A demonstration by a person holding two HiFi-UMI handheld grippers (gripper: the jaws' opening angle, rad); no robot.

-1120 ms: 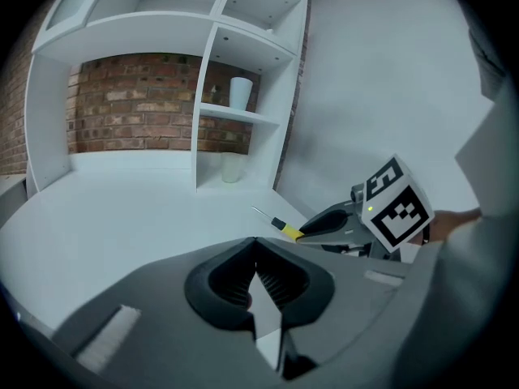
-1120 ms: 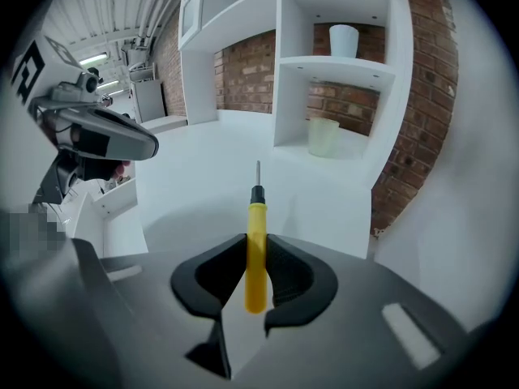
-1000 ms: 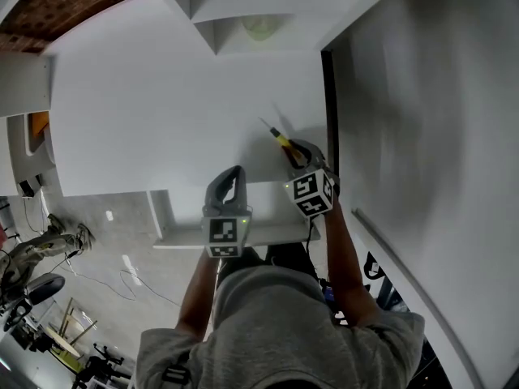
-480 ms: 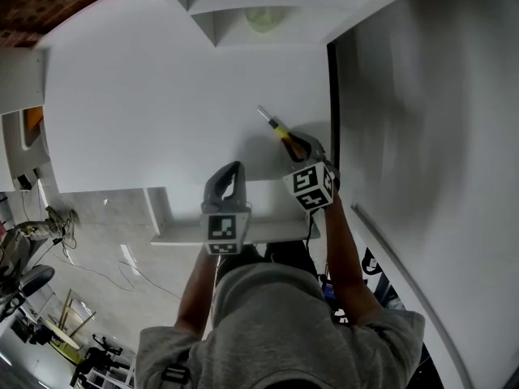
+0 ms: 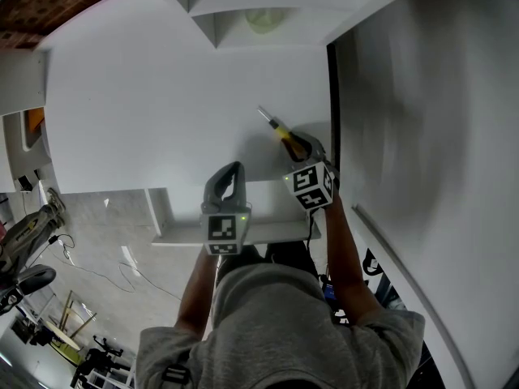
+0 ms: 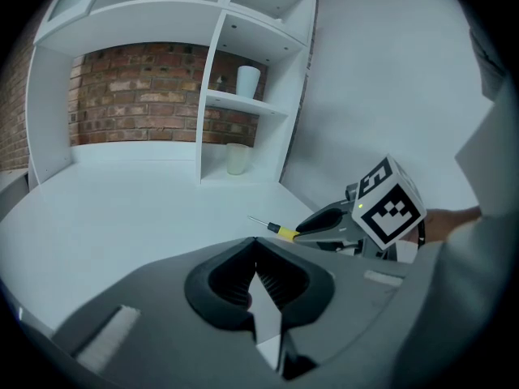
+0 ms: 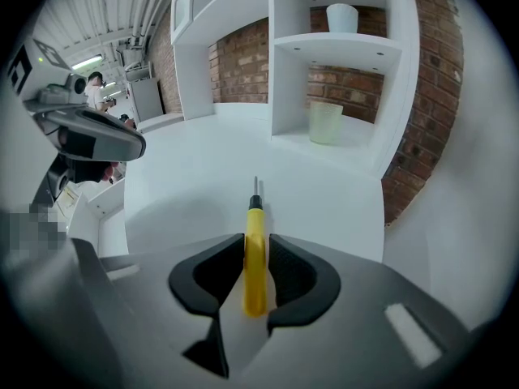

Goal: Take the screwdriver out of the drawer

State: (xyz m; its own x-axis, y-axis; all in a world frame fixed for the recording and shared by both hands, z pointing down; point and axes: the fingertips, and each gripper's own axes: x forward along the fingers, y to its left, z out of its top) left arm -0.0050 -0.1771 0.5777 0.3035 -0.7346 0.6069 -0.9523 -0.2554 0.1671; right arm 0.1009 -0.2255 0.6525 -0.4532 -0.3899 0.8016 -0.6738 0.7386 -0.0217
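Here's the right tool, angled down over the white desk, and the screwdriver is right there between its jaws. The yellow handle sits in the pads, with the shaft and tip poking out ahead. The tip's shadow lies close beside it on the desk, though I can't tell whether the tip touches. Those jaws have just been opening a touch, yet both pads look to be against the handle, so I call it a grasp, and a loosening one. The left tool hangs just beside it, a little nearer the person, its jaws clenched together on nothing. It sits above what looks like the open drawer, jutting from under the desk's near edge. So the screwdriver is out of the drawer and over the desk. The taking-out looks done, and the step in hand, by my reading, is setting it down. The next move calls for lowering until the handle lies flat, then spreading the jaws wide enough to clear it. After that, draw straight back along the shaft's line so nothing gets dragged. A round handle may roll on that smooth top, so a gentle let-go matters. The left tool is well placed to push the drawer shut, should that be wanted.
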